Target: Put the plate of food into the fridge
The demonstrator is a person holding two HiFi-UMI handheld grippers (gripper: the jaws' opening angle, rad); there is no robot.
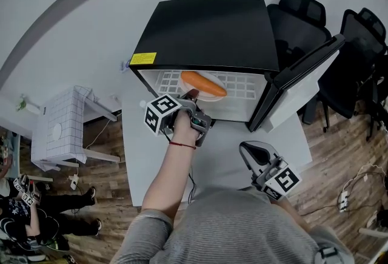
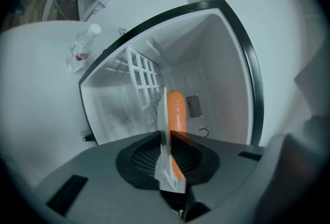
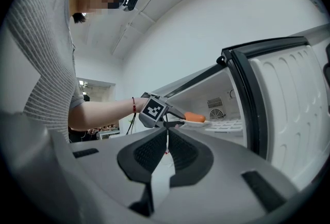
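A white plate (image 1: 212,94) with a long orange piece of food (image 1: 203,83) lies at the front of the open black fridge (image 1: 206,32), over its white wire shelf (image 1: 242,84). My left gripper (image 1: 193,98) is shut on the plate's near rim. In the left gripper view the plate (image 2: 164,166) shows edge-on between the jaws of the left gripper (image 2: 166,135), with the orange food (image 2: 176,109) reaching into the fridge. My right gripper (image 1: 245,148) hangs back over the table, shut and empty (image 3: 167,138). From there I see the left gripper (image 3: 175,120) and the plate (image 3: 198,123).
The fridge door (image 1: 297,84) stands open to the right. The fridge sits on a white table (image 1: 224,153). A water bottle (image 2: 82,48) stands left of the fridge. Black office chairs (image 1: 297,11) are behind on the right, and a white grid cabinet (image 1: 60,123) on the left.
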